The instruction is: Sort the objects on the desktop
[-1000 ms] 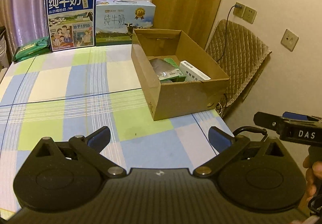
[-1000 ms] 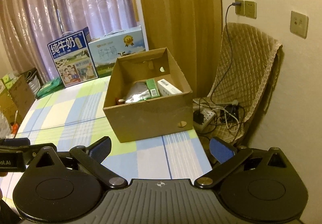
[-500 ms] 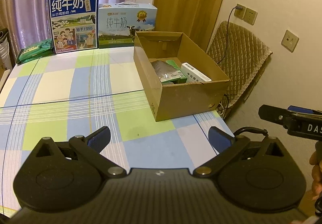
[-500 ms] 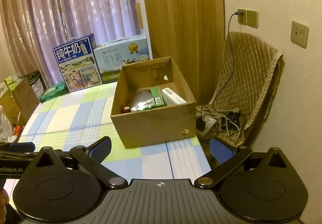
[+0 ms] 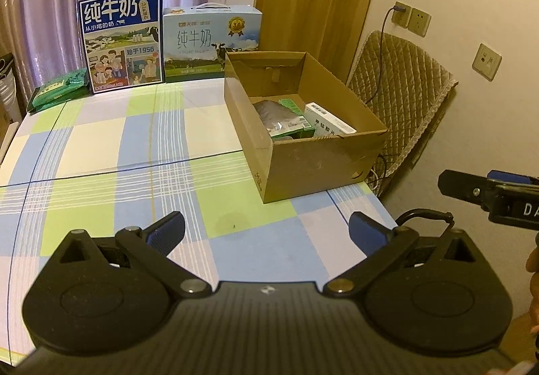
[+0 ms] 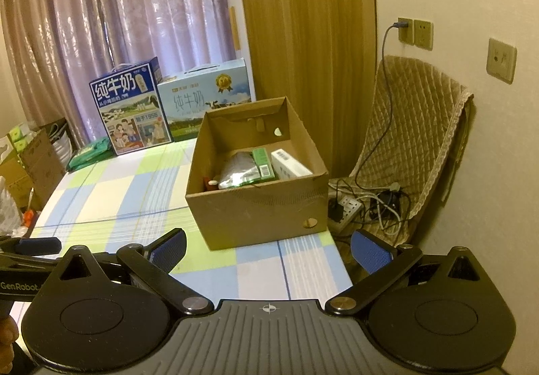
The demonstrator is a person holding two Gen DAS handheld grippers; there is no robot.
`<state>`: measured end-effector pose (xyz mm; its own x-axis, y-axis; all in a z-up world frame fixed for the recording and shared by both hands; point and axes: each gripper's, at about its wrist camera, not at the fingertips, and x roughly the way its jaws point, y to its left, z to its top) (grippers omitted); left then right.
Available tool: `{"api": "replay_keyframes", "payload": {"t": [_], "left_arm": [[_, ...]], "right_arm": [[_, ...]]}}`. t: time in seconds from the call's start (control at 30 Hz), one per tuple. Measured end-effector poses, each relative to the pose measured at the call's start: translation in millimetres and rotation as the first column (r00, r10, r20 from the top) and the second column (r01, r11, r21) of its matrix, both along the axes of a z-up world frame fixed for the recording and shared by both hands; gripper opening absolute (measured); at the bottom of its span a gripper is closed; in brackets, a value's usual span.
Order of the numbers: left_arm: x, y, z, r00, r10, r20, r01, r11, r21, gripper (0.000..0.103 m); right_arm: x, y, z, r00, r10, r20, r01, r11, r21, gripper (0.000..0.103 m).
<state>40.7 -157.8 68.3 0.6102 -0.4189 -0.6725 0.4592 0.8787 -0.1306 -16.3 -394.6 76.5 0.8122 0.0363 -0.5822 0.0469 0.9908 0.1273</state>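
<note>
An open cardboard box (image 5: 313, 169) (image 6: 262, 213) stands at the right end of the checked tablecloth (image 5: 134, 159) (image 6: 134, 186). Inside it lie a grey pouch (image 5: 276, 114) (image 6: 239, 168), a green packet (image 5: 293, 105) (image 6: 262, 161) and a white carton (image 5: 328, 122) (image 6: 289, 164). My left gripper (image 5: 266, 233) hangs open and empty above the near part of the table, well short of the box. My right gripper (image 6: 267, 248) is open too, empty, near the table's right corner. Each gripper shows at the edge of the other's view.
Two milk cartons (image 5: 123, 41) (image 5: 212, 38) stand at the table's far edge, with a green pack (image 5: 57, 90) to their left. A quilted chair (image 6: 414, 152) with a power strip (image 6: 347, 210) and cables sits right of the table. Boxes (image 6: 30, 169) stand on the left.
Both grippers have drawn back and risen a little from the box, which now looks smaller and farther off. Both stay open and empty.
</note>
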Motion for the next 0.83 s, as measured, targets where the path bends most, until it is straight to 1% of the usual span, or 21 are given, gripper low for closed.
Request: {"api": "replay_keyframes", "payload": {"t": [0.6,0.73,0.83], "left_arm": [[0,-4,-6,1.0,0.0,0.007,0.0,1.0,0.012,0.102],[-1,-2,-6,0.999,0.027,0.025,-0.028,0.999,0.026,0.102],[0,2,-6,0.999,0.032,0.029,-0.033,0.999,0.011,0.102]], "right_arm": [[1,-2,-8,1.0,-0.005,-0.018,0.005,1.0,0.018,0.101],[1,-2,-11,1.0,-0.007,-0.025,0.008,1.0,0.015,0.101],[1,0,-12,1.0,-0.006,-0.029,0.006,1.0,0.013,0.101]]}}
